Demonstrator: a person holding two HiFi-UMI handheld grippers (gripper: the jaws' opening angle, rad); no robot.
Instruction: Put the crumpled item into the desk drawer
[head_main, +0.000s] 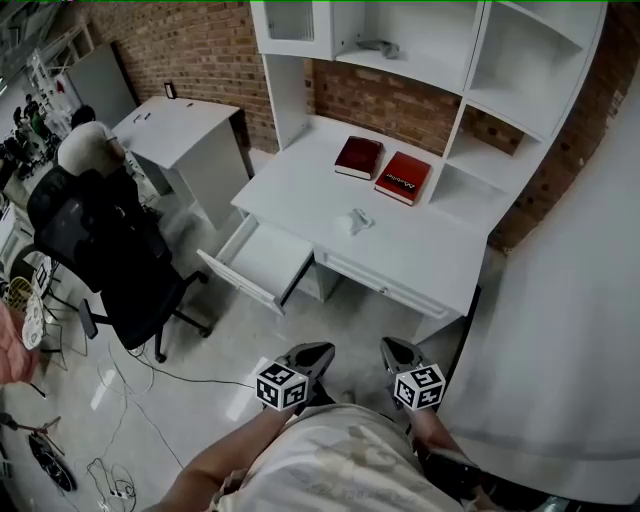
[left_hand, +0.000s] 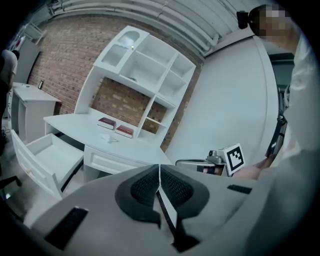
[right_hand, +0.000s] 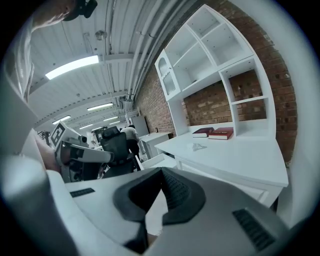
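Left gripper (left_hand: 159, 169): jaws together, nothing held. Right gripper (right_hand: 160, 174): tips meeting, nothing held. Crumpled white item (head_main: 357, 221) lies untouched on tabletop (head_main: 430, 255).

Well ahead of the fingertips (head_main: 318, 352), the crumpled item (head_main: 358, 221) on the desk (head_main: 430, 262) is too small to tell what it is made of, and the print on the red book (head_main: 402, 178) beyond it is unreadable. Behind the fingers, the person's forearms (head_main: 225, 462) are cut off by the head view's lower edge.
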